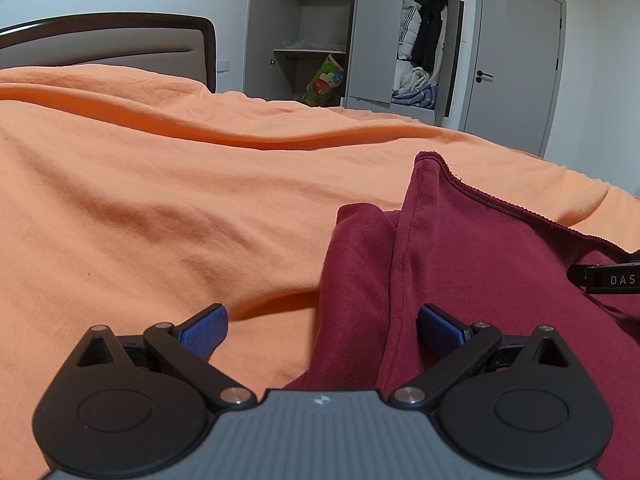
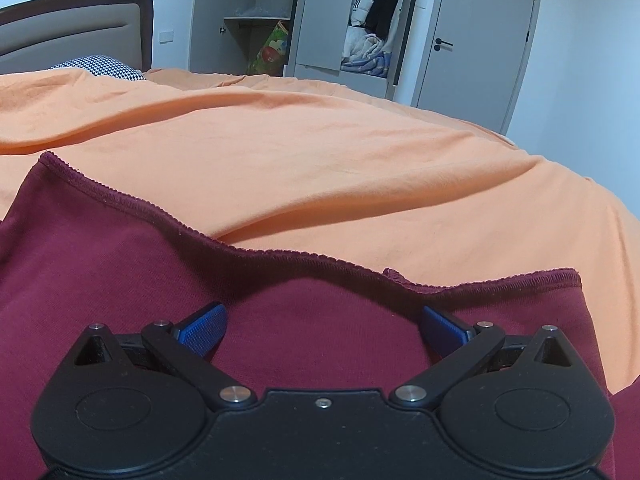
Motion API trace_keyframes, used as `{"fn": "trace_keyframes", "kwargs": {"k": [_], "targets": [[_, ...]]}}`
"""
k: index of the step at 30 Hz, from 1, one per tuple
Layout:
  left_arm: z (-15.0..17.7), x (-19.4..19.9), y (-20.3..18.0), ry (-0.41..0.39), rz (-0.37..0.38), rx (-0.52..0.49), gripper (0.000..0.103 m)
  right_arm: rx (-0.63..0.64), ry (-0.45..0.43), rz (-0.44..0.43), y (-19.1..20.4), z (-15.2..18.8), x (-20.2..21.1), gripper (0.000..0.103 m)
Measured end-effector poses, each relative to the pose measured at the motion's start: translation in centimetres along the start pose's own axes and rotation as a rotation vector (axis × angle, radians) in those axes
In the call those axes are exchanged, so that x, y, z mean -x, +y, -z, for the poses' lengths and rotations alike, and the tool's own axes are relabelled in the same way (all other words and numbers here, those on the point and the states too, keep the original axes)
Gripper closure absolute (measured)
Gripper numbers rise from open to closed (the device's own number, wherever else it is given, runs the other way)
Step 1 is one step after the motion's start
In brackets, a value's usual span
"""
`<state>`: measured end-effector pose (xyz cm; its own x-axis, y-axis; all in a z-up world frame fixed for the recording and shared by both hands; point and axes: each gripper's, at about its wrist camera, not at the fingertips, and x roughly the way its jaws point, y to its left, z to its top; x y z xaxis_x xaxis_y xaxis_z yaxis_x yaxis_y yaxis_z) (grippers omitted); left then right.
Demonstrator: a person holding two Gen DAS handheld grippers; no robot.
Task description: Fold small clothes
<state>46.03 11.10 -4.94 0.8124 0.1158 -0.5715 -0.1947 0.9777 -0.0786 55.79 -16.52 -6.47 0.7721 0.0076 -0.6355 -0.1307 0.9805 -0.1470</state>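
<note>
The left hand-held gripper (image 1: 322, 330) has its jaws spread wide and grips nothing; its blue pads (image 1: 204, 334) sit apart, one over the orange bedsheet (image 1: 160, 208) and the other against the dark red garment (image 1: 460, 264). That garment lies on the bed directly ahead of this gripper and to its right, with a folded ridge of cloth running forward between the two pads and a stitched hem crossing further ahead on the right. At the far right edge of the left wrist view a black part with white letters lies over the cloth. The right hand-held gripper (image 2: 322, 328) is likewise wide open and empty, hovering low over the dark red garment (image 2: 140, 272), which spreads beneath and ahead of it, its hem (image 2: 280, 256) curving across just beyond the pads. Far ahead of both stands an open wardrobe (image 1: 352, 32), a closed door (image 1: 516, 60) to its right, and a headboard (image 1: 108, 44) to the left.
</note>
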Motion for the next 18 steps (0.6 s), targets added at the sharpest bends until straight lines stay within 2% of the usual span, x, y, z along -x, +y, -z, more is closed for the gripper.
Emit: {"fn": "trace_keyframes", "kwargs": {"k": [10,18], "targets": [[0.01,-0.01,-0.02,-0.001,0.0,0.0,0.001,0.022,-0.031,0.022,0.42,0.85,0.47,0.0],[0.02,-0.03,-0.03,-0.001,0.0,0.0,0.001,0.013,-0.016,0.016,0.41,0.86,0.85,0.0]]}}
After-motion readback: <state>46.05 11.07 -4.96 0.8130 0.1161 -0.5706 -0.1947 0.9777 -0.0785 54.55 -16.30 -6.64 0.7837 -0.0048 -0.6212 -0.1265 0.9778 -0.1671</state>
